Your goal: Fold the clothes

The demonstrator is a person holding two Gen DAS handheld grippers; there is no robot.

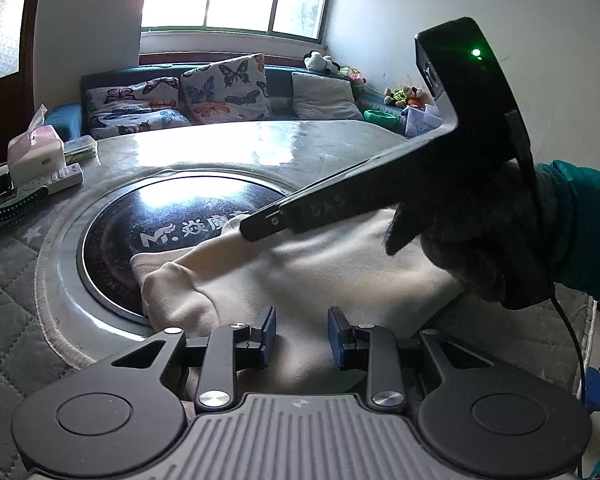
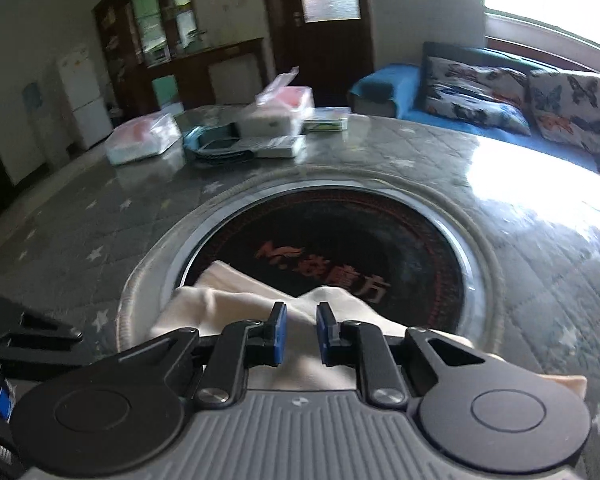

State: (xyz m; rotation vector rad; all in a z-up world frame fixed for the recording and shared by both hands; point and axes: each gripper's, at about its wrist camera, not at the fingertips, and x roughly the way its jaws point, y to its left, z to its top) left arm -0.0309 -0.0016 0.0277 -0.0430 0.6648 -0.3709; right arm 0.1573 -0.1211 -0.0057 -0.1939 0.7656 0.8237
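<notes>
A cream garment (image 1: 300, 276) lies folded on the table, partly over the round black glass plate (image 1: 188, 216). My left gripper (image 1: 302, 334) is open just above the garment's near edge, holding nothing. My right gripper shows in the left wrist view as a black body held by a gloved hand (image 1: 472, 236), reaching in from the right over the garment. In the right wrist view my right gripper (image 2: 302, 332) is open over the cream garment (image 2: 228, 304), which lies at the near rim of the black plate (image 2: 340, 240).
The quilted table cover (image 2: 100, 216) has a tissue box (image 1: 32, 152), a remote (image 1: 66, 176) and packets (image 2: 144, 138) at its far side. A sofa with butterfly cushions (image 1: 228, 86) stands behind the table.
</notes>
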